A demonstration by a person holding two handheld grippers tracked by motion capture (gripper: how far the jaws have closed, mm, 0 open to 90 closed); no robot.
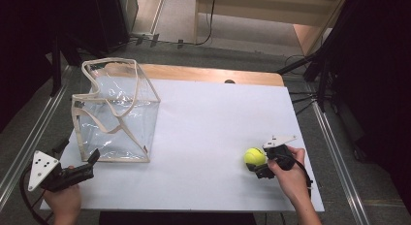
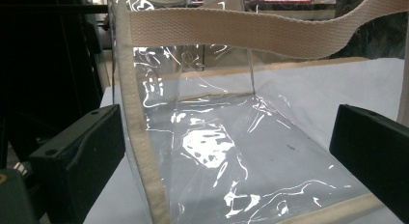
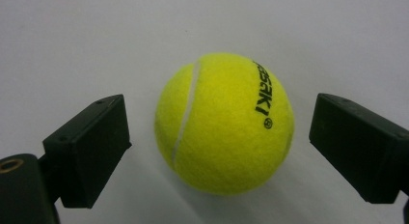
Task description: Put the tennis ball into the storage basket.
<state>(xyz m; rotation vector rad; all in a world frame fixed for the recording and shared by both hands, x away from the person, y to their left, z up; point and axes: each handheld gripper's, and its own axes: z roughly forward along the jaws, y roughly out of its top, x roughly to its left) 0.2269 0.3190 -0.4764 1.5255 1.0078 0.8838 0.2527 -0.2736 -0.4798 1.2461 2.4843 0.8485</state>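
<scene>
My right gripper (image 3: 219, 137) stands open, jaws either side of the tennis ball (image 3: 224, 122) with a gap at each pad. My left gripper (image 2: 226, 156) is open at the clear bag's (image 1: 116, 113) near corner; the ball lies well right of that bag.

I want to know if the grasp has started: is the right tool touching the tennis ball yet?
Apart. In the right gripper view the tennis ball sits between the right tool jaws, with white table showing on both sides of it.
</scene>
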